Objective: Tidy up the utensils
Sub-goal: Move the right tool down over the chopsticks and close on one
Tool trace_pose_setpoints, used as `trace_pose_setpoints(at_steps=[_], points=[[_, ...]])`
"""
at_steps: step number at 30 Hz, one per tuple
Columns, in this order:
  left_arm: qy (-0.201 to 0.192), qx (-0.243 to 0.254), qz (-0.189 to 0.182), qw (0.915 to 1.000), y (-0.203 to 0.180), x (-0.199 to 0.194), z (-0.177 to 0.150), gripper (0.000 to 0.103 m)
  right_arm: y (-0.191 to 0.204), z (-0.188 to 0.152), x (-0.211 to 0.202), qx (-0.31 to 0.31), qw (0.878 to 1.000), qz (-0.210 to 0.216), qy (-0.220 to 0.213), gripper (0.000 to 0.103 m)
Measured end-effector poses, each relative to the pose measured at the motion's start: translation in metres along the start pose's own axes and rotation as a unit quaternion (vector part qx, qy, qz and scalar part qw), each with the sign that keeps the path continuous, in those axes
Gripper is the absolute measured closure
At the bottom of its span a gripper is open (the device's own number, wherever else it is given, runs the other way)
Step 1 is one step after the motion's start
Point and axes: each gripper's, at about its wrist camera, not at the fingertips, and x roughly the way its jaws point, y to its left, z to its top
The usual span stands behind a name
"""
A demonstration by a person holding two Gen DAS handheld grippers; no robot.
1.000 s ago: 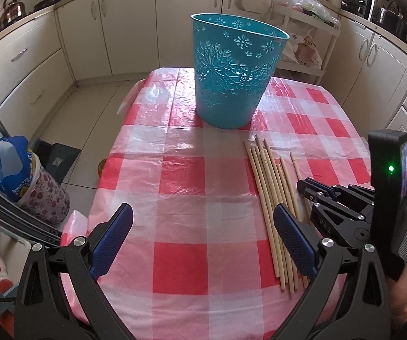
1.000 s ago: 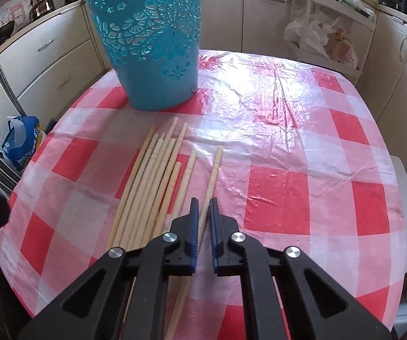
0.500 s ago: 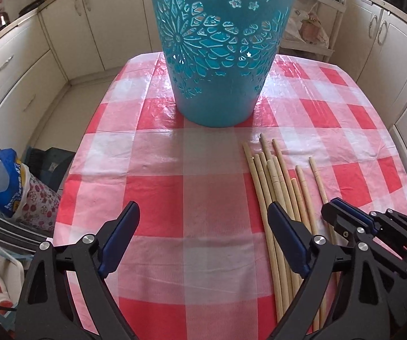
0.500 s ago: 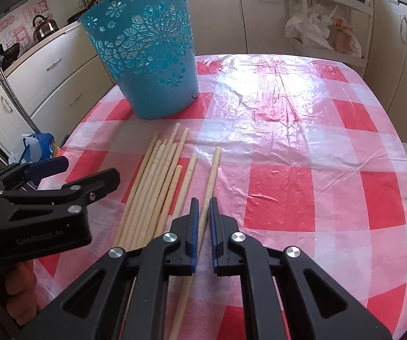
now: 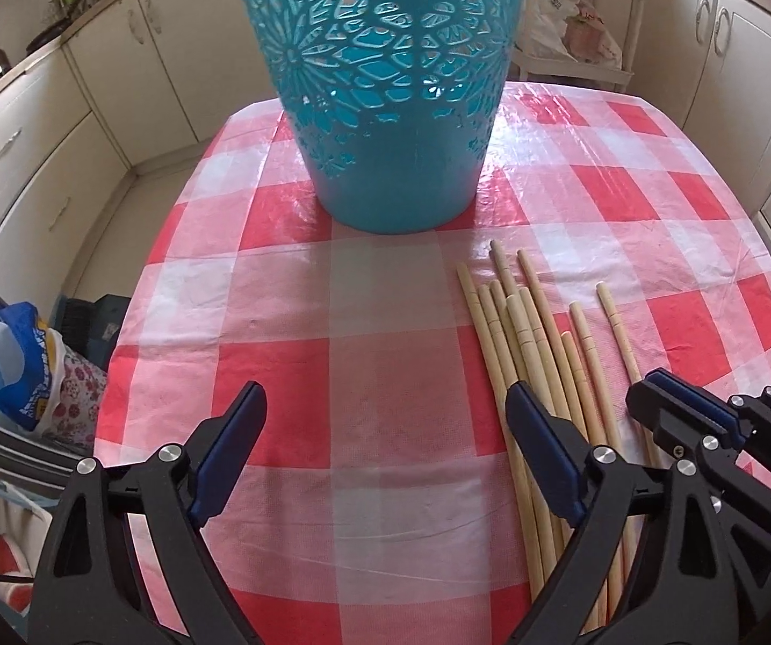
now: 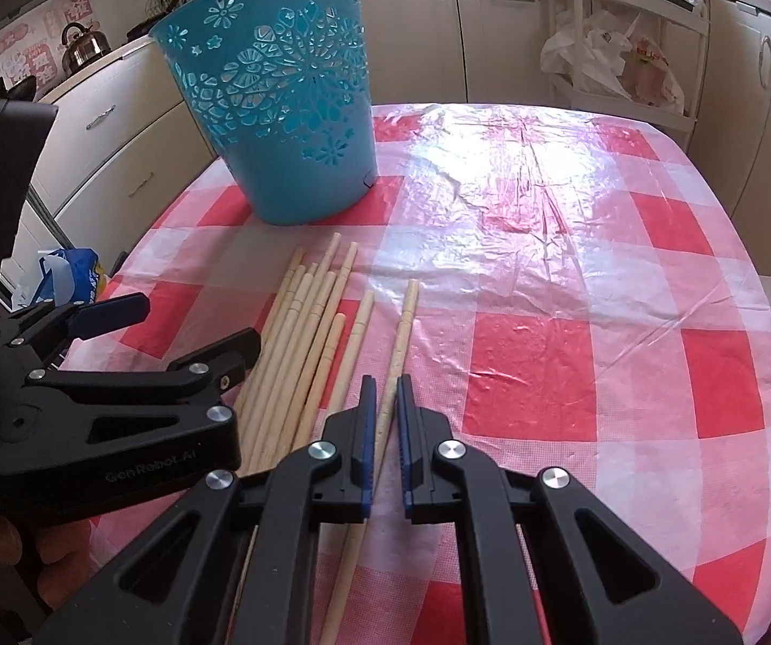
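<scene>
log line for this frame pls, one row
left hand-held gripper: open, empty | right hand-held gripper: shut on chopstick | other chopsticks: on table | basket: upright

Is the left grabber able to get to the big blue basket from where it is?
Probably yes. The left gripper stands open, pointing at the blue basket, with only bare checked tablecloth between. The chopsticks and the right gripper lie off to the side.

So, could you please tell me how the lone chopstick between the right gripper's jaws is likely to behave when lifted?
The lone chopstick looks thin and wooden, so probably light and stiff. Gripped near one end by the right hand-held gripper, it may pivot or droop. Being round on the glossy tablecloth, it could roll if nudged.
</scene>
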Motion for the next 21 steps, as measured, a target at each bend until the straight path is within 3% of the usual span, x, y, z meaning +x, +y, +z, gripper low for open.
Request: trace_pose_setpoints(at_steps=[8,12,18,20,21], points=[[0.004,0.006,-0.001,1.0000,0.000,0.003,-0.003,0.022,0.007,0.002,0.001,-0.023,1.000,-0.016,0.004,0.095],[0.007,0.014,-0.018,0.9997,0.008,0.001,-0.005,0.030,0.005,0.005,0.001,-0.025,1.000,-0.014,0.014,0.095],[0.018,0.003,-0.039,0.9991,0.021,0.011,0.007,0.032,0.009,0.016,0.009,-0.037,0.999,-0.022,0.030,0.095],[0.008,0.014,-0.047,0.9987,0.020,0.010,0.008,0.043,0.012,0.016,0.010,-0.049,0.998,-0.025,0.031,0.095],[0.004,0.021,-0.054,0.9983,0.019,0.010,0.009,0.056,0.012,0.016,0.009,-0.050,0.998,-0.023,0.031,0.096]])
